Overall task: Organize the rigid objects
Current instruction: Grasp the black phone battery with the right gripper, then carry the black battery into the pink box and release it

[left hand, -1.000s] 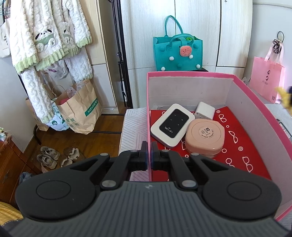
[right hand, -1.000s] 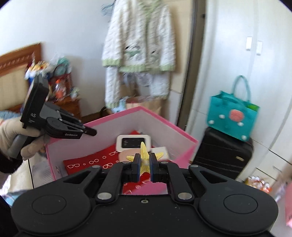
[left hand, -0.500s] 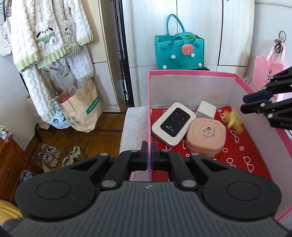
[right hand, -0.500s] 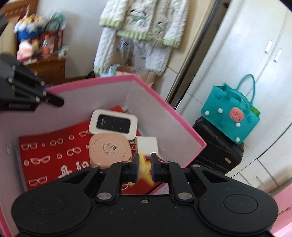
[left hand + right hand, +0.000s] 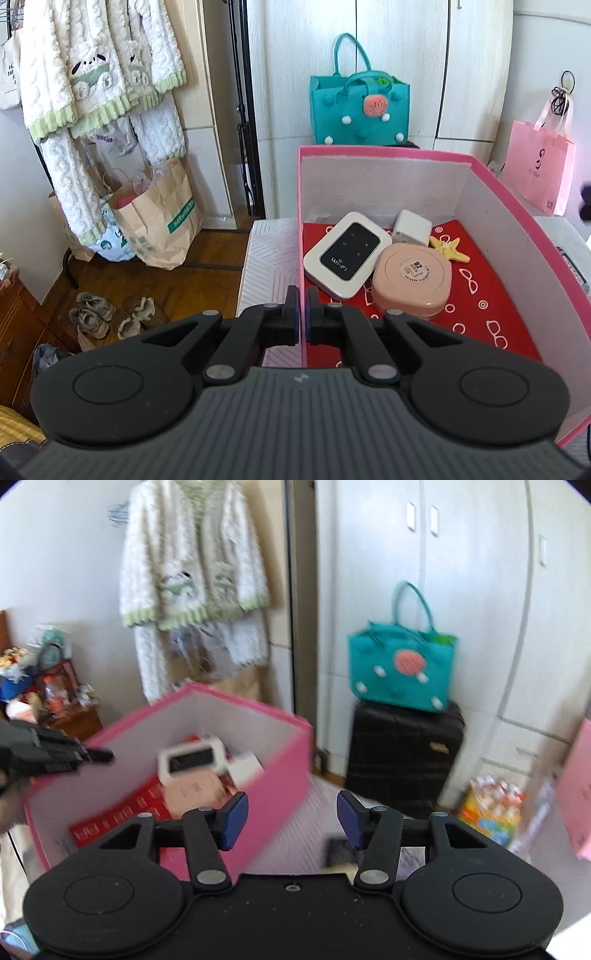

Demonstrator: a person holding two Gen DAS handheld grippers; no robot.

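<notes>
Yellow starfish-shaped toy (image 5: 448, 248) now lies loose on the red floor of the pink cardboard box (image 5: 384, 152), beside the round pink case (image 5: 412, 277). Right gripper (image 5: 291, 821) jaws have just been opening, nothing between them, pulled clear of the box. Left gripper (image 5: 302, 312) is closed on the box's wall. Drop done; next item likely.

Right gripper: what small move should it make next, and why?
Probably swing toward the dark item on the surface outside the pink box for the next pickup. The right gripper has just been opening, with nothing between its jaws, and the yellow starfish already lies in the box.
</notes>
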